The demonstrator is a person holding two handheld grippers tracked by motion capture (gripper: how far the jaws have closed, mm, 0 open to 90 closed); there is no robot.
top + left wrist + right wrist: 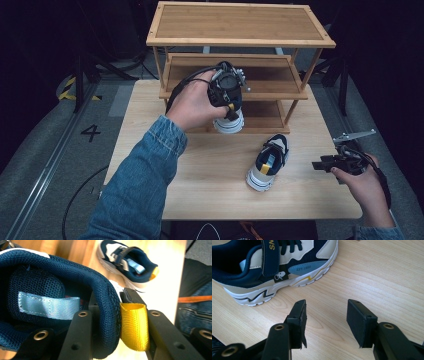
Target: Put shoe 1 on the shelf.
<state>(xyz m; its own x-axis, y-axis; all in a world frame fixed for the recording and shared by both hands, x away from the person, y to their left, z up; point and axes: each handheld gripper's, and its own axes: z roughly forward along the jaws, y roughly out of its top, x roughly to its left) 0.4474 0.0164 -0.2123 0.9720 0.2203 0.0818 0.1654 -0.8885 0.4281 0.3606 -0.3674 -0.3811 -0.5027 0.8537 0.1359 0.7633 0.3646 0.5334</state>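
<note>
My left gripper (231, 109) is shut on the heel collar of a navy and white sneaker (229, 122), held at the front of the rack's bottom shelf. In the left gripper view the jaws pinch the navy mesh collar (110, 315) beside its yellow heel loop (133, 326). The matching second sneaker (268, 162) lies on the table, right of centre; it also shows in the left gripper view (127, 263) and the right gripper view (274, 267). My right gripper (320, 165) stands open over bare wood to the right of that sneaker, jaws apart (325, 320) and holding nothing.
A three-tier bamboo shoe rack (240, 42) stands at the back of the wooden table (200, 185). The table's right edge lies close to my right hand. Dark floor with cables surrounds the table.
</note>
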